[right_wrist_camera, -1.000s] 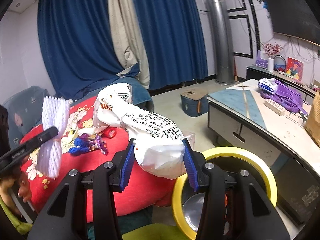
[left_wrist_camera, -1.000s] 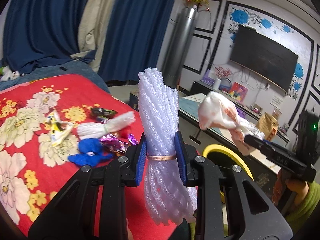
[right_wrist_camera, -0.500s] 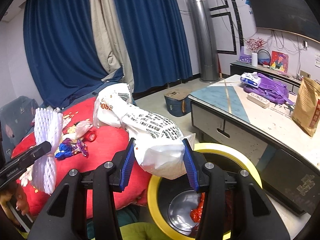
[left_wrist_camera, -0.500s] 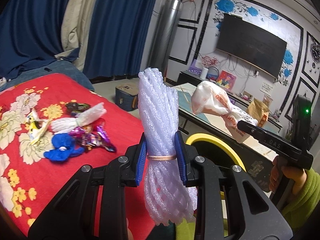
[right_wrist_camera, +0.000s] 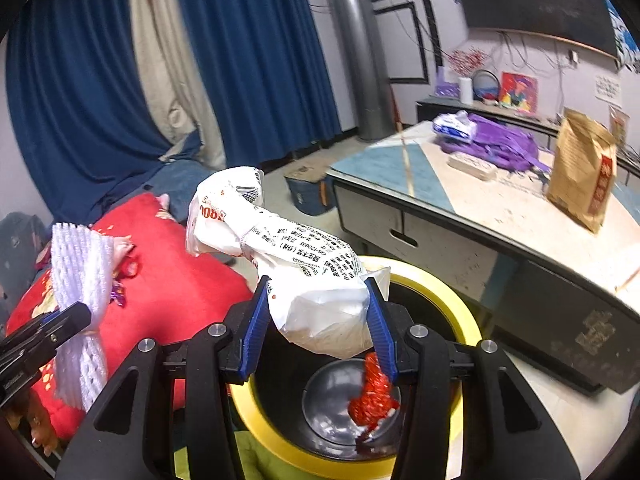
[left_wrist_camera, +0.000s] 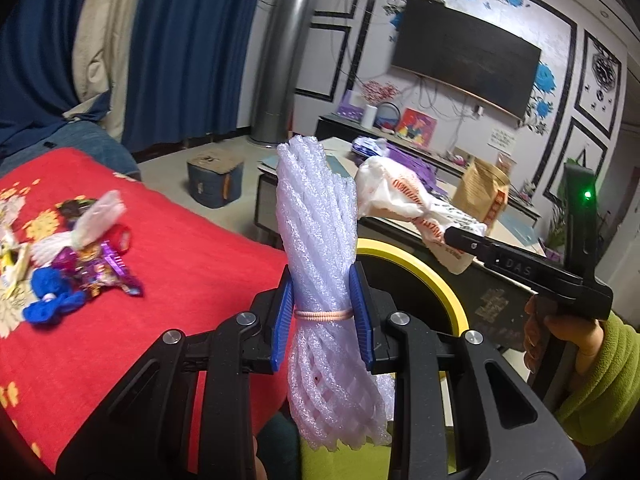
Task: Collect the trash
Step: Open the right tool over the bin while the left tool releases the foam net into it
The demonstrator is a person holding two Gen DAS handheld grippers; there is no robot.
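Observation:
My left gripper (left_wrist_camera: 322, 316) is shut on a bundle of white foam netting (left_wrist_camera: 316, 248) tied with a pink elastic band, held upright beside the yellow-rimmed bin (left_wrist_camera: 424, 276). My right gripper (right_wrist_camera: 318, 320) is shut on a knotted white plastic bag (right_wrist_camera: 296, 256) with black and red print, hanging over the bin's (right_wrist_camera: 436, 292) open mouth. A crumpled red wrapper (right_wrist_camera: 374, 396) lies on the bin's grey bottom. In the left wrist view the white bag (left_wrist_camera: 404, 200) and the right gripper's body show at the right, held by a hand in a green sleeve.
Loose trash (left_wrist_camera: 80, 256) lies on the red flowered bedcover (left_wrist_camera: 168, 280): a blue scrap, purple wrappers, a white foam piece. A low table (right_wrist_camera: 500, 208) with a brown paper bag (right_wrist_camera: 580, 168) and a purple backpack stands just behind the bin. Blue curtains hang behind.
Both grippers have swung right, away from the bed and toward the bin. The bin's mouth and the red wrapper inside have come under the right gripper. Both grips are unchanged.

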